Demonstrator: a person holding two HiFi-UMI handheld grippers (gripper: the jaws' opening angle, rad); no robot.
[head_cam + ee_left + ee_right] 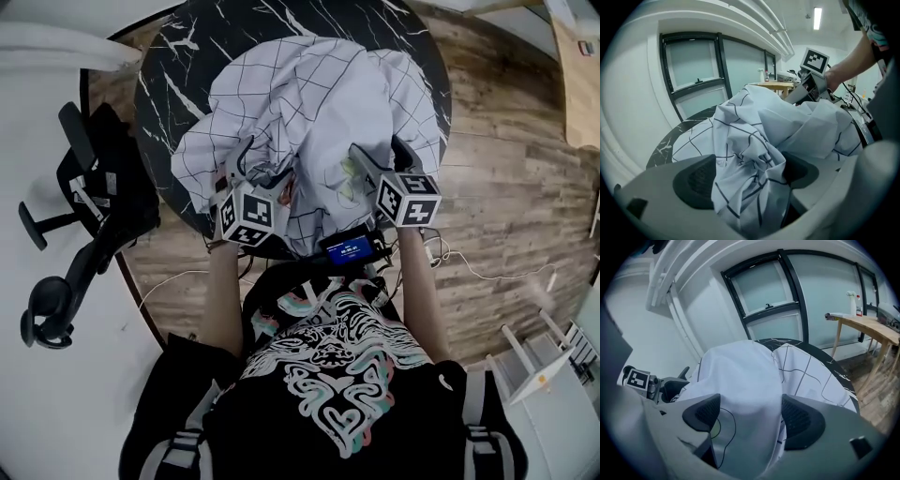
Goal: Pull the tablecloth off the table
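Note:
The white tablecloth with thin dark grid lines lies crumpled in a heap on the round black marble table, gathered toward its near edge. My left gripper is over the heap's near left side, my right gripper over its near right side. In the left gripper view, a bunched fold of the tablecloth lies loosely between the widely spread jaws of my left gripper. In the right gripper view, a smooth fold of the tablecloth hangs between the wide jaws of my right gripper. Both are open.
A black office chair stands close to the table's left side. A wooden table with a spray bottle is off to the right. Cables trail over the wood floor, and a white stand is at the lower right.

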